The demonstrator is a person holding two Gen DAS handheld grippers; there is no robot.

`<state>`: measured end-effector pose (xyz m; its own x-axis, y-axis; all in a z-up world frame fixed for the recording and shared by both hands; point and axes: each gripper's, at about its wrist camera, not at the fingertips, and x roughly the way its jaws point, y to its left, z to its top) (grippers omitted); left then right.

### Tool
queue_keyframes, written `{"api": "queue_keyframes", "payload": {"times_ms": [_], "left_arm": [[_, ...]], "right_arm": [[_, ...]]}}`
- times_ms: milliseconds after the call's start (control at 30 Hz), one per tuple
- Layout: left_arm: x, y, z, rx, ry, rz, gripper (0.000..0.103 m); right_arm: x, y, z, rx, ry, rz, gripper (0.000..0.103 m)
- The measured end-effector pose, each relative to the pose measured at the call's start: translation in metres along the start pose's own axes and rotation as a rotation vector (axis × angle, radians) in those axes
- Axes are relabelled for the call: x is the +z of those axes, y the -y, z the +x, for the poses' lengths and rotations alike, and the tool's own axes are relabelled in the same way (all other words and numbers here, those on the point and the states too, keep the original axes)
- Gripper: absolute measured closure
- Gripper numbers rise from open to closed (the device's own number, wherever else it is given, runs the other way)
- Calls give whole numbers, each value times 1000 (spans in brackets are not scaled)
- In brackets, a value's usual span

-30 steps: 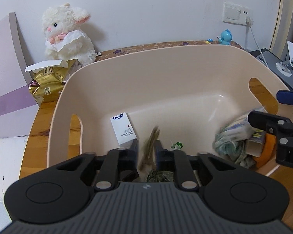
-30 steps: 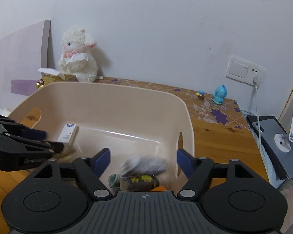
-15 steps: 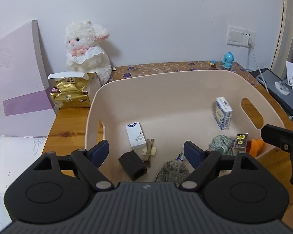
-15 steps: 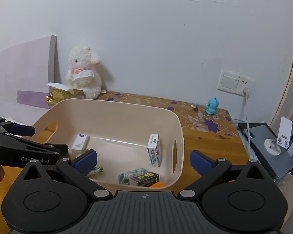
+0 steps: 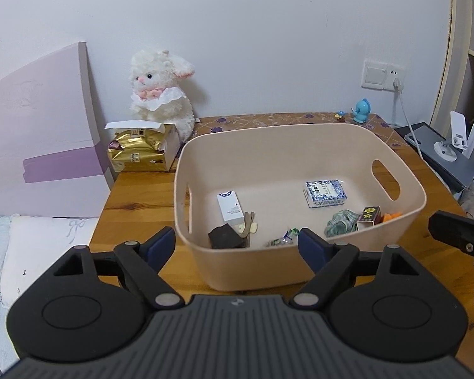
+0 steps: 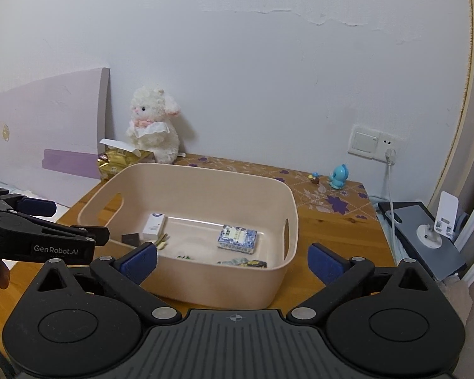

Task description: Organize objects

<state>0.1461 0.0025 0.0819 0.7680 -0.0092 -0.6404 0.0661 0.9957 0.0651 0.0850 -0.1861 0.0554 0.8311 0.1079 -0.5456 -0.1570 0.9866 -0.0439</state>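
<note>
Left wrist view: both grippers (image 5: 237, 245) (image 6: 232, 260) spread wide, empty, near bin (image 5: 303, 265) holding blue box (image 5: 325, 193).

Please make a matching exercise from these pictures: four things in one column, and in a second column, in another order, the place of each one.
Things:
1. plush lamb
2. blue-patterned box
3. blue figurine
4. gold packet

Places:
A. lying flat on the bin floor
B. below the wall socket, at the back right of the table
C. against the wall, behind the gold packet
D. on the table, just left of the bin

Pairs: 1-C, 2-A, 3-B, 4-D
</note>
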Motion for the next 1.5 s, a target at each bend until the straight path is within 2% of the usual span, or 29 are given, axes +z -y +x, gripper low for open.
{"api": "queue_keyframes", "payload": {"times_ms": [400,833,1100,1500], "left_arm": [[-31,-3,-59,-12,44,-9,18],[-62,-2,-112,-17,52,-4,17],[-85,-2,-132,-13,46,-12,17],[-107,8,-159,-37,54,-6,17]], "right_arm": [[-27,-8,-51,8,7,23,0],[-56,-15,-90,-1,-5,3,0],[-70,-10,-108,12,-6,45,0],[-84,-13,-132,34,-17,37,0]]}}
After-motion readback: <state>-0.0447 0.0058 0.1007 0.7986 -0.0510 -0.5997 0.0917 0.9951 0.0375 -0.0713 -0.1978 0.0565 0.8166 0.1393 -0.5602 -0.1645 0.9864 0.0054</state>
